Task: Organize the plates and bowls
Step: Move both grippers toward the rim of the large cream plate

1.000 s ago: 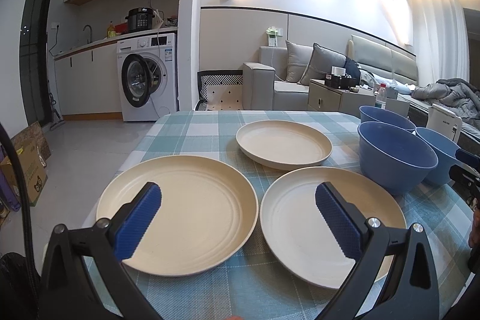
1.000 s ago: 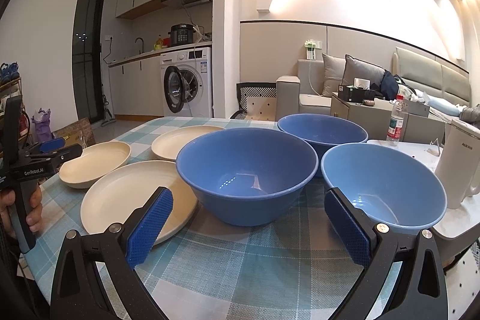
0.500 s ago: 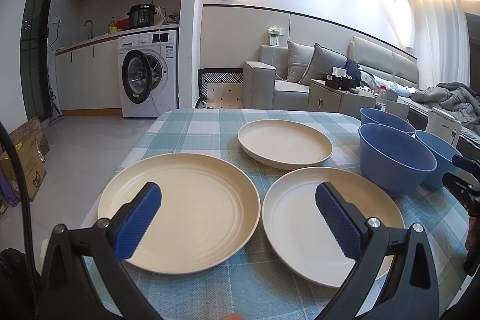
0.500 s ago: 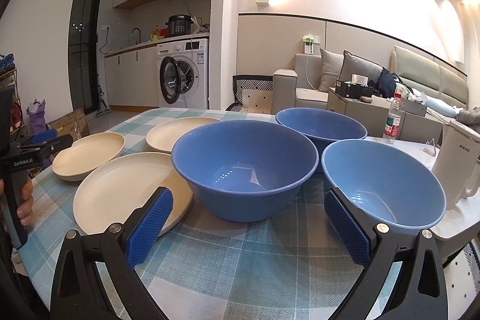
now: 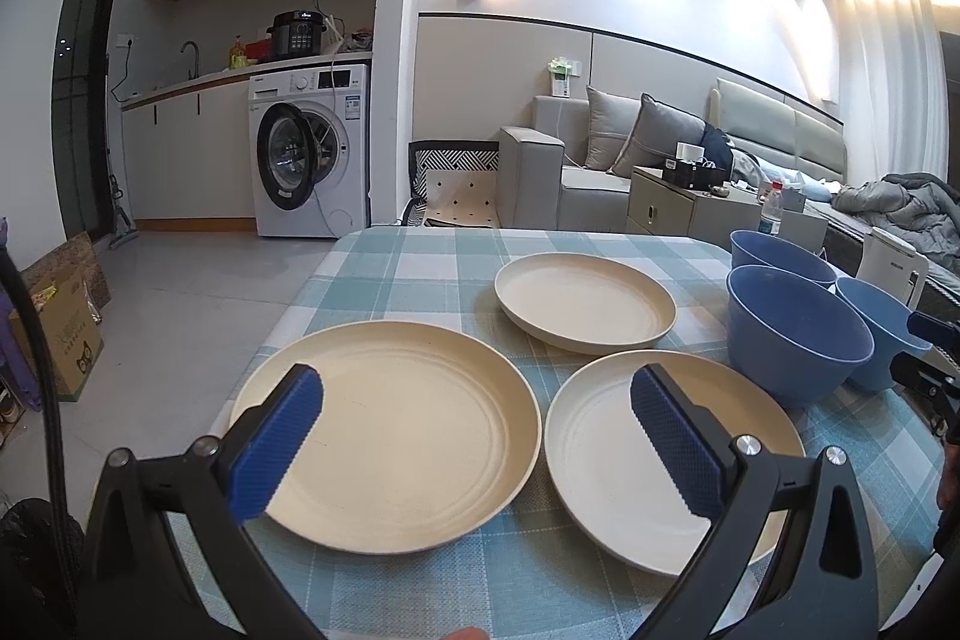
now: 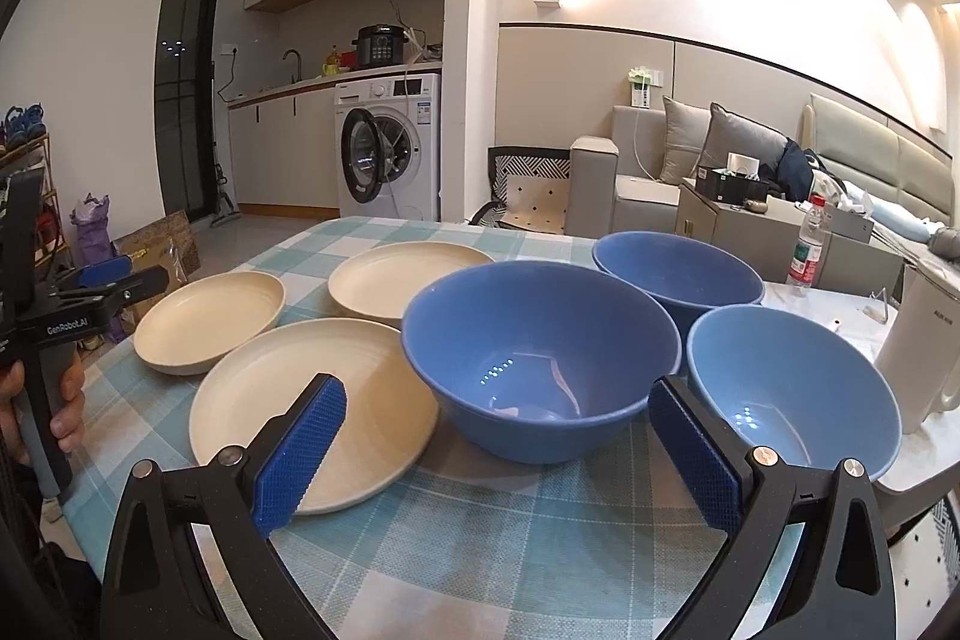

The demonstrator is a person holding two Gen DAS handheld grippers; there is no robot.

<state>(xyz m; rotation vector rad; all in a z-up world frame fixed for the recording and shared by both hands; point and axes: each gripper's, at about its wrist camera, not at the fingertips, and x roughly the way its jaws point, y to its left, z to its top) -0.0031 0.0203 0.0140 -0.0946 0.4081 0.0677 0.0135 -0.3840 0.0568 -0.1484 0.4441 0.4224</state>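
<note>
Three cream plates lie on the checked tablecloth: a near left plate [image 5: 390,430], a near right plate [image 5: 612,460] and a far plate [image 5: 585,298]. Three blue bowls stand to their right: a middle bowl [image 6: 540,358], a far bowl [image 6: 678,274] and a right bowl [image 6: 792,400]. My left gripper [image 5: 474,430] is open and empty, above the near edges of the two near plates. My right gripper [image 6: 495,442] is open and empty, just in front of the middle bowl. The left gripper also shows at the left edge of the right wrist view [image 6: 90,295].
A white kettle [image 6: 924,346] stands at the table's right edge beside the right bowl. A water bottle [image 6: 804,250] stands behind the bowls. The table's left edge [image 5: 282,316] drops to the floor. A washing machine and a sofa stand beyond the table.
My right gripper has swung a little to the right, so the plates and bowls sit further right in its view. My left gripper has barely moved. Both stay open.
</note>
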